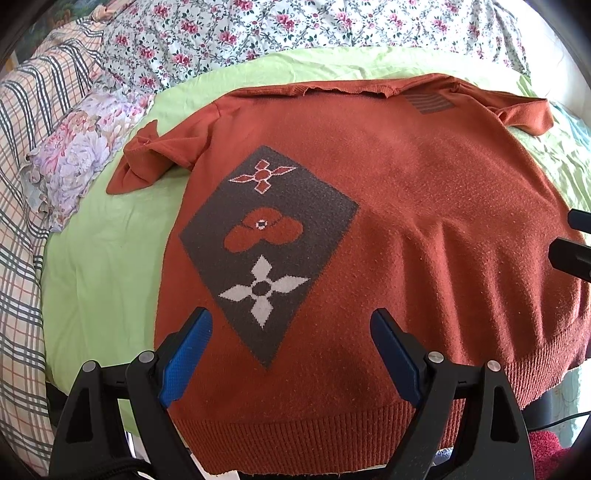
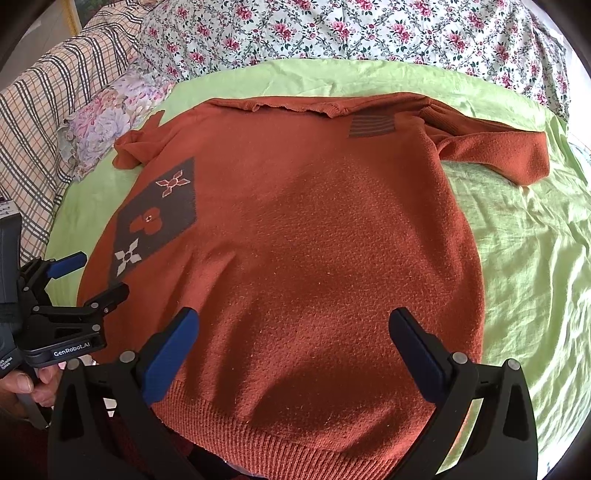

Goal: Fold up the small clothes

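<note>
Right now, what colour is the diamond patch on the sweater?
Dark grey-brown diamond patch on the rust-orange sweater, holding three flower motifs; clearest in the left wrist view.

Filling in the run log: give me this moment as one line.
stage: pre-fold | sweater: flat on green sheet, unfolded | left claw: open, over hem | right claw: open, over hem | held: nothing

I see an orange sweater with a grey diamond patch of white and orange flowers | light green sheet | flowery blanket | checked cloth
</note>
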### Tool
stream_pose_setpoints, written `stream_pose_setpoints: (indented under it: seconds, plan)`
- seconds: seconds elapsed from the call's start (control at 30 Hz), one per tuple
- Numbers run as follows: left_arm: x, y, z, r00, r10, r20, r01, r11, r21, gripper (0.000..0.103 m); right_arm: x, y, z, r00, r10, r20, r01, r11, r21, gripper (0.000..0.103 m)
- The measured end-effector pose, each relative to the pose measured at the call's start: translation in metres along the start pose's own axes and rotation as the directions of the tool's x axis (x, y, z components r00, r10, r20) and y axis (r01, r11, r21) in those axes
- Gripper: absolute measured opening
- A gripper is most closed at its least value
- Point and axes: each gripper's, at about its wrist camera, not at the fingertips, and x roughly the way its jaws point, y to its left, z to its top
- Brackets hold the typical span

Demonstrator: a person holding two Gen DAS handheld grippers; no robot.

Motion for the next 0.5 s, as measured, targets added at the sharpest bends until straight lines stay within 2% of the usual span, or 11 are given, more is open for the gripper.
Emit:
stream_pose_setpoints:
  seconds: [0.27, 0.3, 0.4, 0.43, 0.5]
  plan:
    - [0.0002, -0.0017, 0.0006, 1.000, 0.003, -0.005, -0.003, 1.000, 0.004, 0.088, -0.0007, -0.0003, 0.0004, 1.000, 0.001, 0.021, -0.001, 1.000, -0.003, 0.102]
    - [0.0004, -0.0025, 0.0007, 1.000, 0.010, 0.022, -0.010, 1.000, 0.003, 0.088, -0.0009, 0.0000, 0.0002, 1.000, 0.002, 0.021, -0.002, 1.000, -0.002, 0.102]
    - [0.0022, -0.0041, 0.0013, 1.000, 0.006, 0.030, -0.006, 1.000, 0.001, 0.088, -0.0010, 0.0004, 0.0003, 1.000, 0.004, 0.028, -0.004, 1.000, -0.004, 0.102]
    - [0.0028, -0.0045, 0.0018, 1.000, 0.006, 0.030, -0.006, 1.000, 0.001, 0.088, -0.0022, -0.0003, 0.0001, 0.997, 0.023, 0.075, -0.023, 1.000, 0.002, 0.102]
    - [0.0046, -0.0054, 0.0025, 1.000, 0.005, 0.020, -0.005, 1.000, 0.006, 0.088, -0.0019, 0.0000, 0.0002, 0.997, 0.028, 0.070, -0.029, 1.000, 0.009, 0.102]
